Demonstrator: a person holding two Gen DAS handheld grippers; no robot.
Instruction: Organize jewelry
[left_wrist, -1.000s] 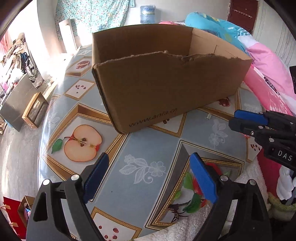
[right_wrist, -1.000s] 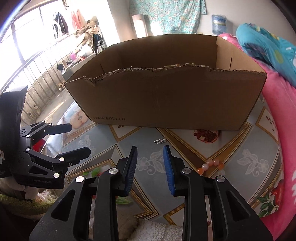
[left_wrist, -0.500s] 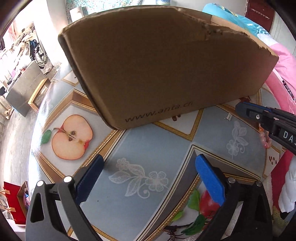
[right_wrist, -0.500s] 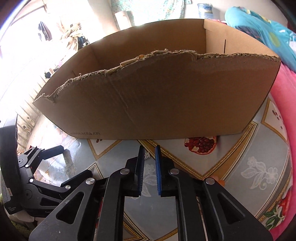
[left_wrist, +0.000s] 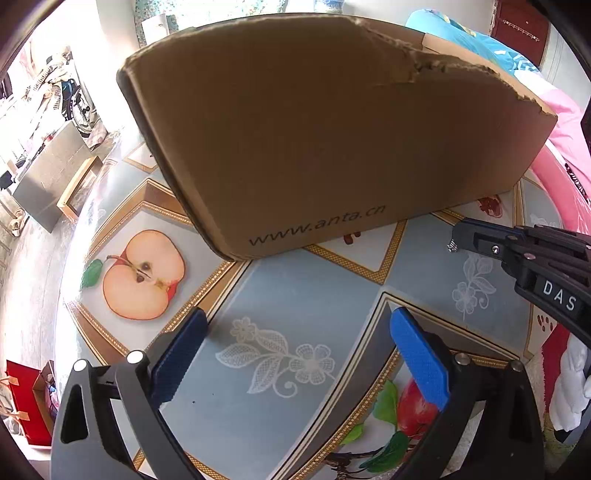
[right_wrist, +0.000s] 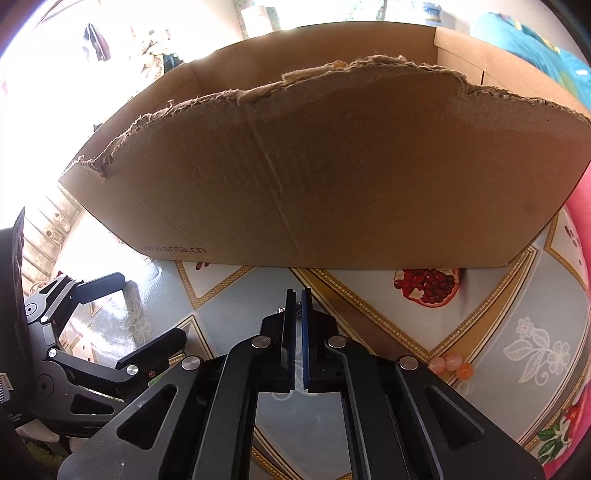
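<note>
The right gripper (right_wrist: 298, 297) is clenched on a tiny silver piece (left_wrist: 451, 246) that lies on the table (left_wrist: 295, 288) just in front of the box (left_wrist: 332, 129). The pads meet almost flat, with only a glint of metal between them near the tips. The left gripper (left_wrist: 297, 321) hangs released over bare table. Its jaws have just been opening and nothing is between them.

The silver piece looks very light, hard and thin, so weight is no trouble, but it is likely slippery. It could squirt out sideways or stay flat on the glossy table if the pads catch only its edge. The best hold is probably across its middle, well inside the pad tips, with a slow lift. What kind of jewelry it is cannot be told at this size. The beads (right_wrist: 450, 365) look round, smooth and prone to rolling. If they are strung, taking the strand across one bead seems safest.

The left wrist view shows the right gripper from the side, with the silver piece sticking out at its tip and sitting at table level. The right wrist view mostly hides that behind its own pads. The right wrist view alone shows the beads on the table, well apart from the grip and to the right. It also shows the box's torn front rim and open inside, though not its floor
</note>
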